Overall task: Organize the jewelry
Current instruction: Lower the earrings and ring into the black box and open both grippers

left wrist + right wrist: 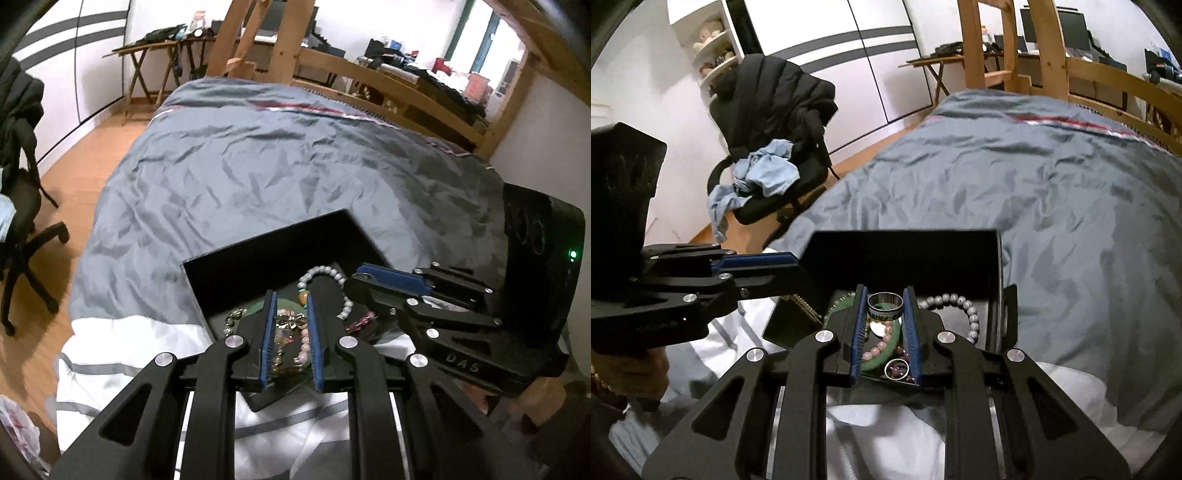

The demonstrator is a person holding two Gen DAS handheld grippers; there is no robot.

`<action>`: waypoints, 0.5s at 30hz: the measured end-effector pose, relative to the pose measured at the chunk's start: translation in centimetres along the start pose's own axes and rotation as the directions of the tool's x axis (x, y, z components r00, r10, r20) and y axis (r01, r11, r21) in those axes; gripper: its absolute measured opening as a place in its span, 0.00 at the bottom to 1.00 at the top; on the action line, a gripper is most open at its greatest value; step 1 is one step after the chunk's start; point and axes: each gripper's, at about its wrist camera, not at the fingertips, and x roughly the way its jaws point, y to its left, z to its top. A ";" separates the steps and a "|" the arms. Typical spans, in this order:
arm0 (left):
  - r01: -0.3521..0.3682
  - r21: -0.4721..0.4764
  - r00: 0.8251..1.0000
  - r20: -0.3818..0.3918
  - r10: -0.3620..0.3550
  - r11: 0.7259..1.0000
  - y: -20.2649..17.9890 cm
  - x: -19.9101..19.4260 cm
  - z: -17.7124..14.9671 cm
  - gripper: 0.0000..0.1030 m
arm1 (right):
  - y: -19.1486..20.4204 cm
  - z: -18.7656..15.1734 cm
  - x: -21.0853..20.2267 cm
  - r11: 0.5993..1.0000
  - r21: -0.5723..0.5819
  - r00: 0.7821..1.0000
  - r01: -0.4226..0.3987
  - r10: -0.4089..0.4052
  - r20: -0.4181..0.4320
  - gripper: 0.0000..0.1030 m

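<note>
Left gripper [290, 317] hangs over a black box [280, 236] on the bed [258, 155], jaws a narrow gap apart, nothing pinched; through the gap a gold piece [287, 320] and pink beads [303, 341] lie in the box below. White bead bracelet [328, 275] sits just beyond the fingertips, a purple bracelet [360, 320] to the right. Right gripper [885, 325] also above the box, jaws narrowly apart, seems to grip nothing, though contact with the silver ring [885, 304] seen between its tips can't be told. Green bangle [882, 360] and a small ring [897, 368] lie lower in that gap. Both grippers close together, angled in over the same box. Chair [775, 147] with clothes beside the bed.
</note>
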 end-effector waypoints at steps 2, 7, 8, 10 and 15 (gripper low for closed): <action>-0.003 -0.008 1.000 -0.004 0.003 1.000 0.1 0.1 -0.2 0.15 | -0.1 -0.2 0.3 1.000 -0.002 1.000 0.009 -0.009 -0.013 0.21; -0.021 -0.022 1.000 0.021 0.022 1.000 0.2 -0.9 0.1 0.32 | -0.5 0.0 -0.8 1.000 0.019 0.999 -0.023 0.022 0.031 0.71; -0.028 -0.027 0.999 0.036 0.029 0.999 0.1 -1.4 0.3 0.40 | -0.3 0.2 -1.4 1.000 0.011 0.998 -0.023 0.022 0.056 0.79; -0.044 -0.035 0.997 0.061 0.046 0.998 0.1 -2.3 0.6 0.57 | -0.1 0.6 -2.0 1.000 0.001 0.997 -0.019 0.019 0.070 0.80; -0.083 -0.049 0.988 0.125 0.088 0.995 -0.5 -5.0 1.5 0.83 | 0.7 1.9 -4.8 1.000 -0.011 0.992 0.010 -0.009 0.125 0.95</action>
